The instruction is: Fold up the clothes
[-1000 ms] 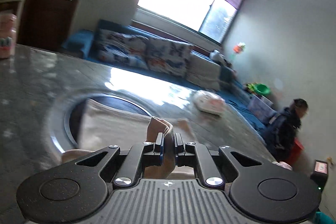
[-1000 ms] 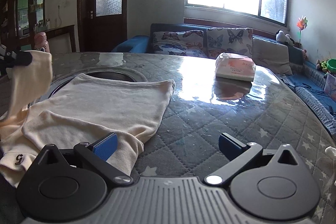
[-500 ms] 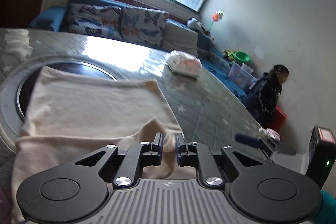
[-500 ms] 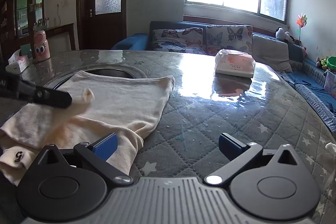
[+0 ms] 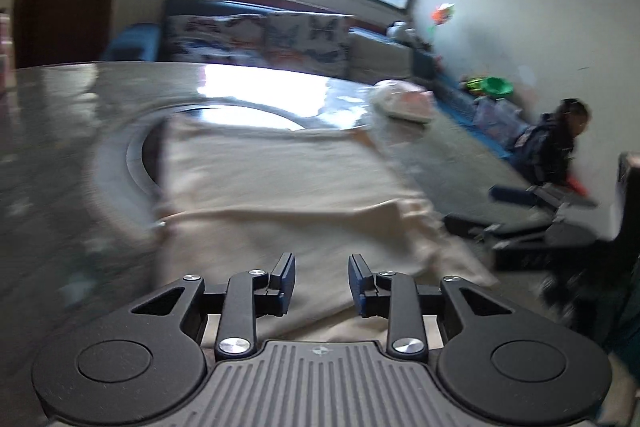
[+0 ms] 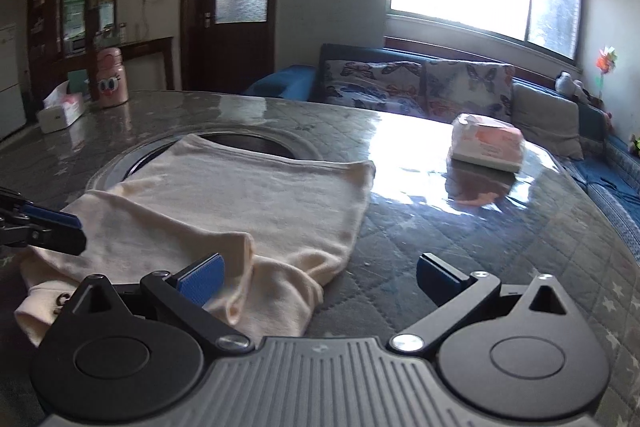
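Cream garment spread on grey quilted table, lower left of frame. Left gripper jaws opening above cloth, pinching nothing. Right gripper spread wide, empty.

Cream shirt on a grey star-quilted tabletop; pink-and-white pack; butterfly-print cushions; blue gripper pads.

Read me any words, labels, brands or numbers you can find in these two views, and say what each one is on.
None can be read.
Tissue pack: pink printing, too blurred to read.
Tissue box: pink markings, too small to read.
Pink bottle: only a cartoon face, no words.
Cream shirt: a small dark mark near its lower left edge, not legible.
Both gripper bodies: a tiny emblem, no legible text.
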`<action>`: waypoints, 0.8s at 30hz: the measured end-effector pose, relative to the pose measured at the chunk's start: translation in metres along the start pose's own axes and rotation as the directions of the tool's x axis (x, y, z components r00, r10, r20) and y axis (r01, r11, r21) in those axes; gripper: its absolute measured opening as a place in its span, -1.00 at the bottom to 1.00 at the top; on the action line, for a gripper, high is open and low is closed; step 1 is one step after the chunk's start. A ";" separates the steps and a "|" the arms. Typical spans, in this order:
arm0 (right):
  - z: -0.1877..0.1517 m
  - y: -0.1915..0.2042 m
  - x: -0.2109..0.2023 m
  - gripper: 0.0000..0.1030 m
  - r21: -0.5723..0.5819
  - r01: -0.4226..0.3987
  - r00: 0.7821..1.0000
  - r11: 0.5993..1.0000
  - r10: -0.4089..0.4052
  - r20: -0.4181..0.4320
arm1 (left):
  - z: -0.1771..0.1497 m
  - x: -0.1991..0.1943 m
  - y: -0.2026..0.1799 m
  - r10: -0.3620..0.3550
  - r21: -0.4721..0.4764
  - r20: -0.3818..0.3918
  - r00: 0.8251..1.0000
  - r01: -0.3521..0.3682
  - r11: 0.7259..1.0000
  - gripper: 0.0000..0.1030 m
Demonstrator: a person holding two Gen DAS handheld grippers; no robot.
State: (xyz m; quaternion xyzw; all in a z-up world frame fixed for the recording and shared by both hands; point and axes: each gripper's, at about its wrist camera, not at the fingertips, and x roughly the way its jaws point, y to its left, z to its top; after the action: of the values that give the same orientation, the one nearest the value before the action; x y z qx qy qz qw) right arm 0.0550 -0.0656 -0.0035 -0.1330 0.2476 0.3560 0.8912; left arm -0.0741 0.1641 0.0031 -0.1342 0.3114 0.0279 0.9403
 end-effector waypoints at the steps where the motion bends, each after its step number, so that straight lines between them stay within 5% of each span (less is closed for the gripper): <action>1: 0.001 0.005 0.002 1.00 -0.016 -0.012 1.000 1.000 0.012 0.000 | -0.004 -0.007 0.004 0.030 0.009 0.004 1.000 -0.030 1.000 -0.38; 7: 0.003 0.031 0.011 1.00 -0.107 -0.052 0.999 0.993 0.052 -0.007 | -0.023 -0.029 0.026 0.148 0.016 0.004 0.989 -0.148 0.989 -0.19; 10: 0.003 0.040 0.015 1.00 -0.142 -0.060 0.998 0.988 0.058 -0.018 | -0.029 -0.028 0.037 0.151 -0.025 -0.015 0.988 -0.151 0.988 -0.19; 19: 0.002 0.045 0.018 1.00 -0.160 -0.070 0.997 0.985 0.065 -0.038 | -0.038 -0.025 0.028 0.230 0.096 0.014 0.973 -0.230 0.968 -0.20; 24: 0.000 0.049 0.022 1.00 -0.185 -0.065 0.997 0.981 0.057 -0.047 | -0.040 -0.025 0.026 0.253 0.108 0.037 0.967 -0.256 0.961 -0.84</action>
State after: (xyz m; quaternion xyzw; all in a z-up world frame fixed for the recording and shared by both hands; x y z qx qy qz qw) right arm 0.0345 -0.0183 -0.0177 -0.2154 0.2359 0.4019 0.8582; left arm -0.1205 0.1797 -0.0188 -0.0397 0.3165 0.1324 0.9385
